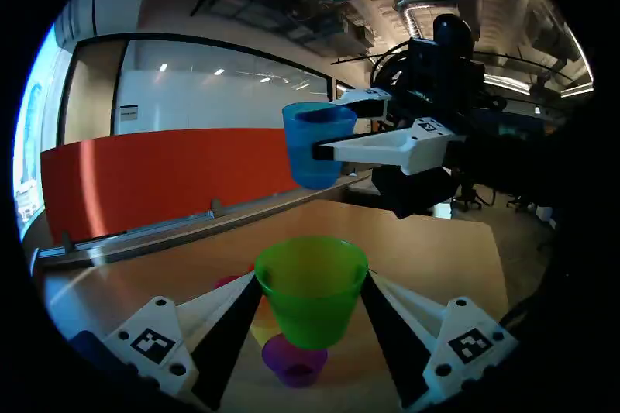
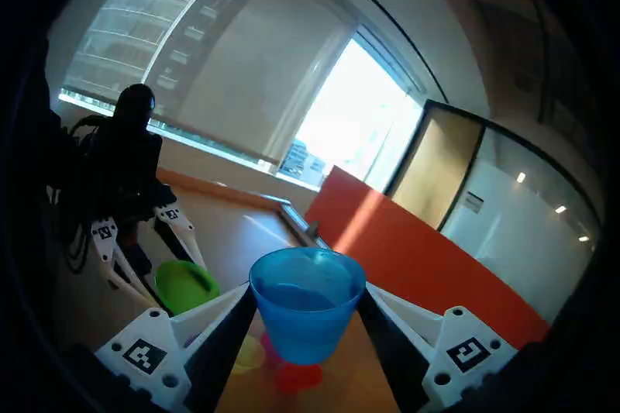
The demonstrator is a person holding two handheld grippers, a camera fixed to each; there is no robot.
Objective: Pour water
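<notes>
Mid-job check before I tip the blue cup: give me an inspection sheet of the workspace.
Surface: wooden table, in daylight.
Job's things: blue cup upright, water inside; green cup upright; the two are held apart, not touching.
Clutter: small purple cup and yellow cup on the table beneath the green cup; a red cup there too.
Grippers: left gripper fingers press the green cup; right gripper fingers press the blue cup.
Cables: black cables bunched behind the right gripper.
Surroundings: orange wall panel, glass partition, bright window.
</notes>
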